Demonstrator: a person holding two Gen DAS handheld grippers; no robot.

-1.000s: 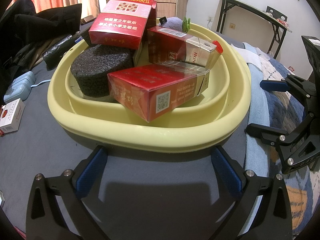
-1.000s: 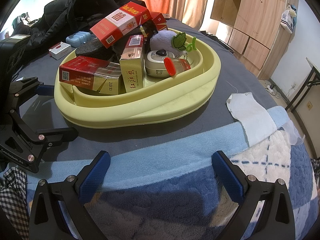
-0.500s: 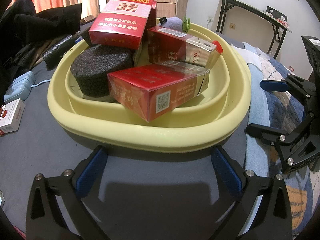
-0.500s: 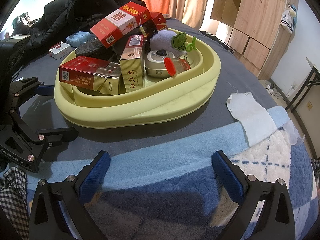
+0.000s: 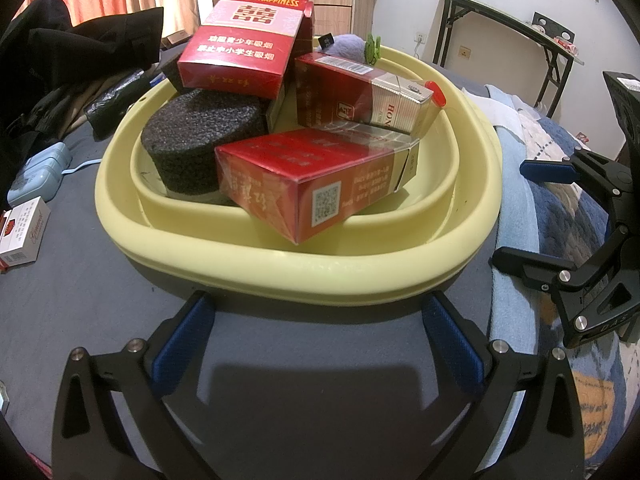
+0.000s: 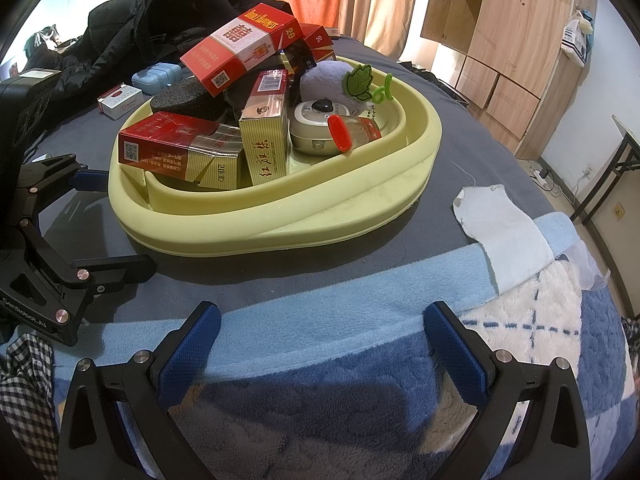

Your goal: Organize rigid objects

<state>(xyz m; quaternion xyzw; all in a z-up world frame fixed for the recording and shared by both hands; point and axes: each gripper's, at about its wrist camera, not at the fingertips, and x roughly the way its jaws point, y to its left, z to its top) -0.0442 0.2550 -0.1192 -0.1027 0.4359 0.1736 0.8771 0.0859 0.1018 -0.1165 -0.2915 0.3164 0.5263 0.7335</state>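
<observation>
Both tongs are hanging wide apart and gripping nothing: the left tongs [image 5: 316, 344] are hovering low over the grey bedsheet just short of the yellow basin [image 5: 304, 276], and the right tongs [image 6: 320, 344] are waiting over the blue blanket [image 6: 320, 400], a little further back from that same basin. Inside the basin the rigid things are piling up: a red carton [image 5: 316, 184] is jutting over the near rim, a black foam puck [image 5: 200, 136] is sitting behind it, and the Double Happiness pack [image 5: 244, 40] is perching on top. One white pack [image 5: 22, 232] is lying on the bed, well left of the basin. By my reading we are between picks, and that stray pack is calling for the left tongs to swing over, straddle it and close.
</observation>
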